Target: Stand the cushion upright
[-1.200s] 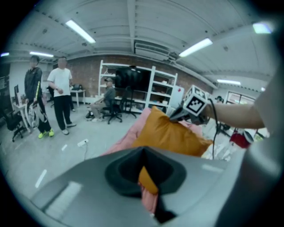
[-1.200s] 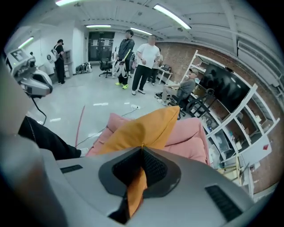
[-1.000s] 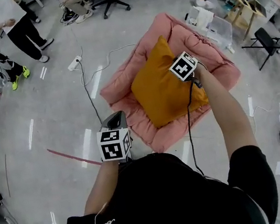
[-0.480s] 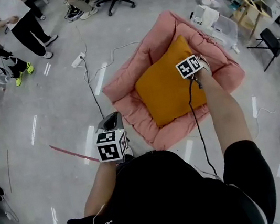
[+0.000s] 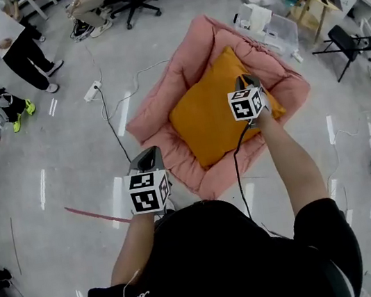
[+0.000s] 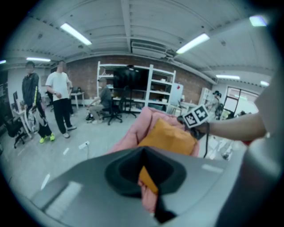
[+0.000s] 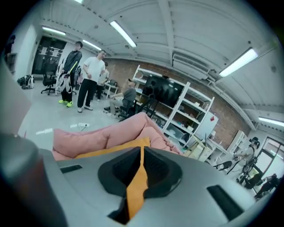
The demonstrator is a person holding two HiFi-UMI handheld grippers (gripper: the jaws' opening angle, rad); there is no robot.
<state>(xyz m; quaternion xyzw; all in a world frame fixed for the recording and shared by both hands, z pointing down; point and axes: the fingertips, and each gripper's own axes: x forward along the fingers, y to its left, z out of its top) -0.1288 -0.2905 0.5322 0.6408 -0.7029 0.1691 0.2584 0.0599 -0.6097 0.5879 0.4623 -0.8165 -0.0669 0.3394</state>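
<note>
An orange cushion (image 5: 212, 115) lies tilted inside a pink padded floor bed (image 5: 157, 106), with its far corner against the bed's back wall. My right gripper (image 5: 245, 83) is at the cushion's right edge. Its jaws are closing, a narrow slit apart, and orange cushion (image 7: 135, 190) fills the slit. I cannot see the pads pressing on it. My left gripper (image 5: 146, 158) hovers over the floor at the bed's near left side, clear of the cushion. Its jaws are a narrow slit apart with nothing in them. Through that slit I see the cushion (image 6: 171, 135) and the bed (image 6: 148, 201).
A power strip (image 5: 93, 90) and its cable lie on the floor left of the bed, and a red strip (image 5: 98, 215) lies near my left hand. Clear boxes (image 5: 278, 30) and a folding chair (image 5: 349, 50) stand at back right. People (image 5: 9, 43) and office chairs are at back left.
My right gripper has rolled and shifted along the cushion's right side. The cushion, earlier raised on its corner, now lies flatter in the bed. The left gripper has hardly moved.
</note>
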